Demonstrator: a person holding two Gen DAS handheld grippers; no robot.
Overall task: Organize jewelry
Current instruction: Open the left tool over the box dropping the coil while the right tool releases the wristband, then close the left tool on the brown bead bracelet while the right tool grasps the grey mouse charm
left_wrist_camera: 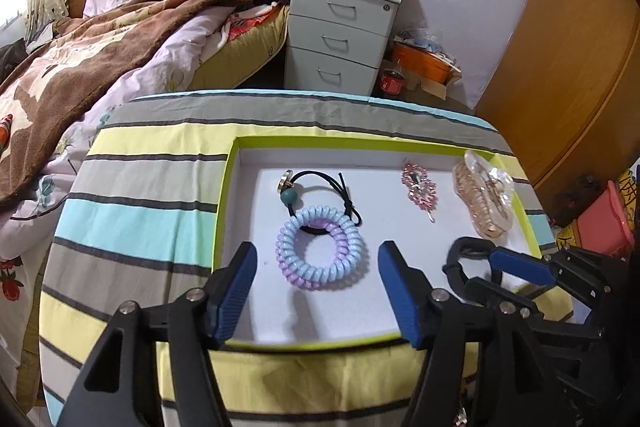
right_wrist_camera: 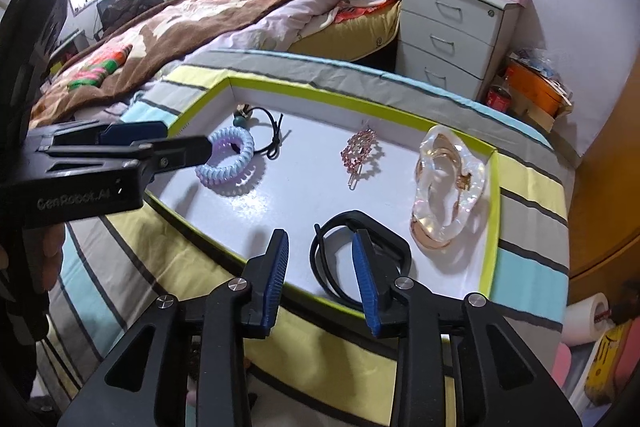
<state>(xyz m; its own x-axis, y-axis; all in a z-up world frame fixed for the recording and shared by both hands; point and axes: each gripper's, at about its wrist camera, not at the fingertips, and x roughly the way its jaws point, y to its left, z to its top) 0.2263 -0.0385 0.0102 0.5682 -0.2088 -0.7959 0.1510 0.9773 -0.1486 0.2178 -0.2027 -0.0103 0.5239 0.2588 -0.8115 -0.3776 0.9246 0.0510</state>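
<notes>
Here, low in the frame, the left gripper stands released, its jaws straddling the pastel blue-and-lilac spiral plastic hair tie lying in the shallow white, lime-rimmed cardboard tray. It looks light, springy and slippery; pinching across one coil side seems best. The right gripper is released over a black elastic band. Left gripper's casing reads "GenRobot.AI".
</notes>
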